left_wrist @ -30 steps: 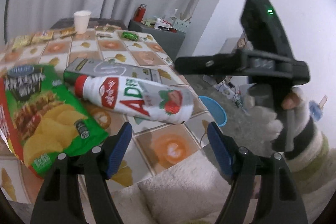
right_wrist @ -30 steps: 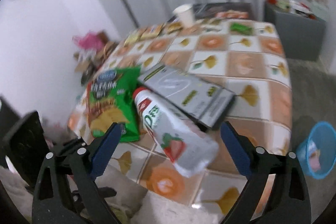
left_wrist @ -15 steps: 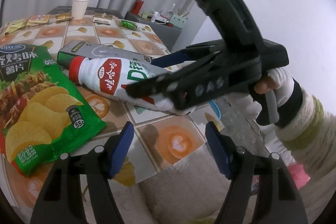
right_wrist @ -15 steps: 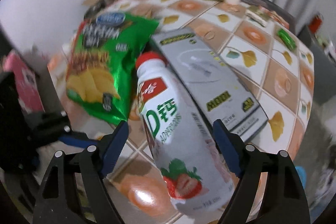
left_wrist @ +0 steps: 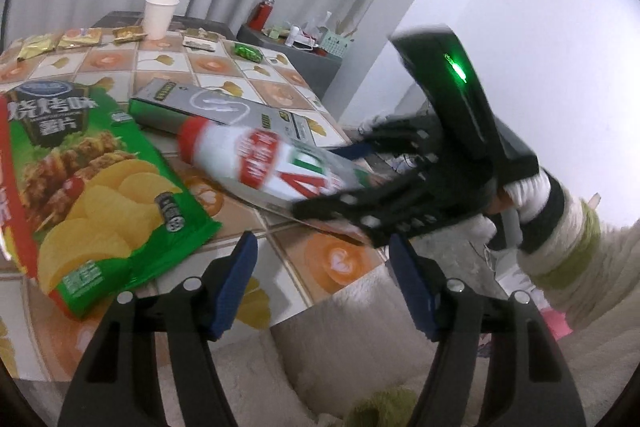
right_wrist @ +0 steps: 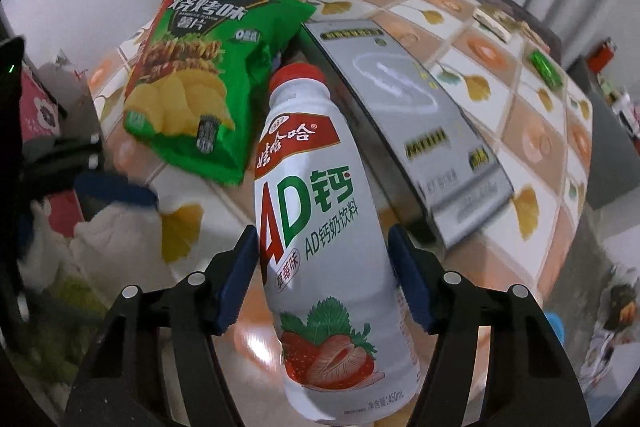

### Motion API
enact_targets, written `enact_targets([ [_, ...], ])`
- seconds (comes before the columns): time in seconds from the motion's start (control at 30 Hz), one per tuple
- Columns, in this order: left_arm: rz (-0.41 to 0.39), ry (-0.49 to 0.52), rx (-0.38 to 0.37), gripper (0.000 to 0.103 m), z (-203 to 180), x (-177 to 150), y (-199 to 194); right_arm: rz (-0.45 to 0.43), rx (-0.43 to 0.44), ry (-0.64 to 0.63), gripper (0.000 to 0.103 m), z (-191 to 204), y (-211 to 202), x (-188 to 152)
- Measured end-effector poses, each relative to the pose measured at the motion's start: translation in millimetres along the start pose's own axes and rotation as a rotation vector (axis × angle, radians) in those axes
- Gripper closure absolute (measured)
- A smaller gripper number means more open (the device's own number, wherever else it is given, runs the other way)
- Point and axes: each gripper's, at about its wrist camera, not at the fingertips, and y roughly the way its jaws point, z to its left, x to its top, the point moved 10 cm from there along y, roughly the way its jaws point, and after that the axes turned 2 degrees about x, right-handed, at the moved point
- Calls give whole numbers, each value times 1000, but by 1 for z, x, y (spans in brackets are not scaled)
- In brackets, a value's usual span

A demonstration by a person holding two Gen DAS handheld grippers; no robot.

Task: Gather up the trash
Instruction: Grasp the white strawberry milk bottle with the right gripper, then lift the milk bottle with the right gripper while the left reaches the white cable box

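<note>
The right tongs (right_wrist: 322, 279) are closing around the white drink bottle (right_wrist: 320, 227), low in the frame centre, pads at its sides. It lies on the bench (right_wrist: 532, 143) beside the green chip bag (right_wrist: 200, 83). The left tongs (left_wrist: 322, 285) are released, grasping nothing.

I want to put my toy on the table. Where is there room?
Bare tiles lie at the near edge, between the green crisp bag and the white strawberry milk bottle. More free tiles sit mid-table, between the grey flat box and the white paper cup. It is crowded where bag, bottle and box meet.
</note>
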Motion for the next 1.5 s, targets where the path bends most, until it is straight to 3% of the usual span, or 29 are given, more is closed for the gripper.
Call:
enact_targets([
  [0.2,-14,-18,26,38,12,17,-12,-26,-1,105,42,-13,-20,-41],
  [0.27,-1,-65,25,40,18,27,-8,-38,0,140,42,-17,-25,-50],
  [0.43,29,-210,-28,40,21,51,19,-70,-7,276,42,-32,-38,-77],
  [0.63,97,-339,15,41,29,70,64,-109,-47,457,43,-59,-53,-106],
  [0.83,134,-425,67,41,37,71,94,-187,-26,666,45,-91,-59,-117],
  [1.1,136,-358,141,41,36,65,96,-218,35,706,45,-138,-38,-75],
  [1.27,127,-334,199,41,51,65,91,-211,116,684,45,-177,-11,-23],
  [1.5,122,-305,258,41,68,65,95,-193,131,524,45,-188,19,48],
])
